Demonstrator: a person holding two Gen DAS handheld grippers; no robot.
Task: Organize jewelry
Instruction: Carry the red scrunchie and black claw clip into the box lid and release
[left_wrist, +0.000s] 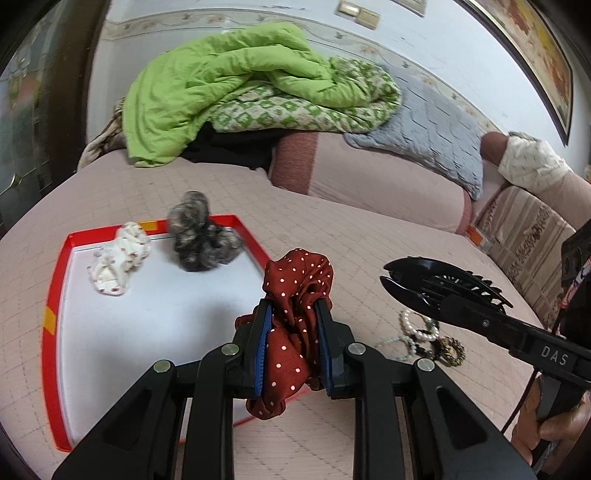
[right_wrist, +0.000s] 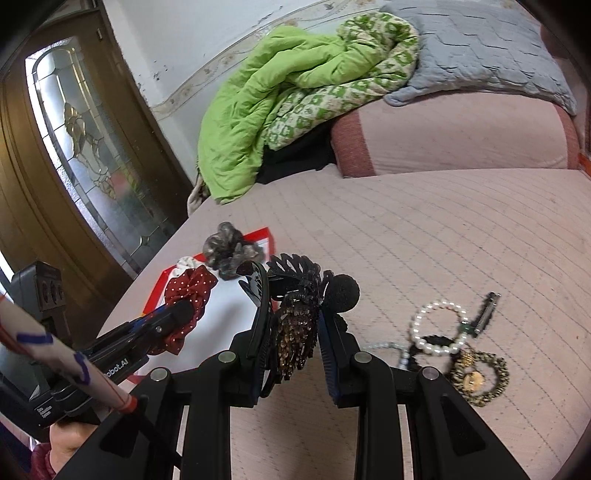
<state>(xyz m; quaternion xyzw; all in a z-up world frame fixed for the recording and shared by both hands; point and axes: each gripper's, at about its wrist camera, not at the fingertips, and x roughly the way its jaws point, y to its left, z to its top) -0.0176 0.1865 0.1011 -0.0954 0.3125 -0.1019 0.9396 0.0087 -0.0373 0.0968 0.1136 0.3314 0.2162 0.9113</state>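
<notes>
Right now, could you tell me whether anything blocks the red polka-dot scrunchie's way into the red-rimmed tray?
Nothing visible does: the red polka-dot scrunchie in the left gripper faces bare white floor of the red-rimmed tray.

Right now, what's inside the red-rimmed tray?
Two scrunchies lie in the red-rimmed tray: a cream printed scrunchie and a grey scrunchie. The left gripper and its red polka-dot scrunchie cover the tray's near right corner.

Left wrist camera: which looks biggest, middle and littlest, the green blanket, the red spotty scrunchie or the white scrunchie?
1. Bright green quilted blanket, though it lies farthest away.
2. Dark red polka-dot fabric scrunchie, clamped in the left gripper; being nearest the camera enlarges it.
3. White printed fabric scrunchie, in the red-rimmed white tray.
</notes>
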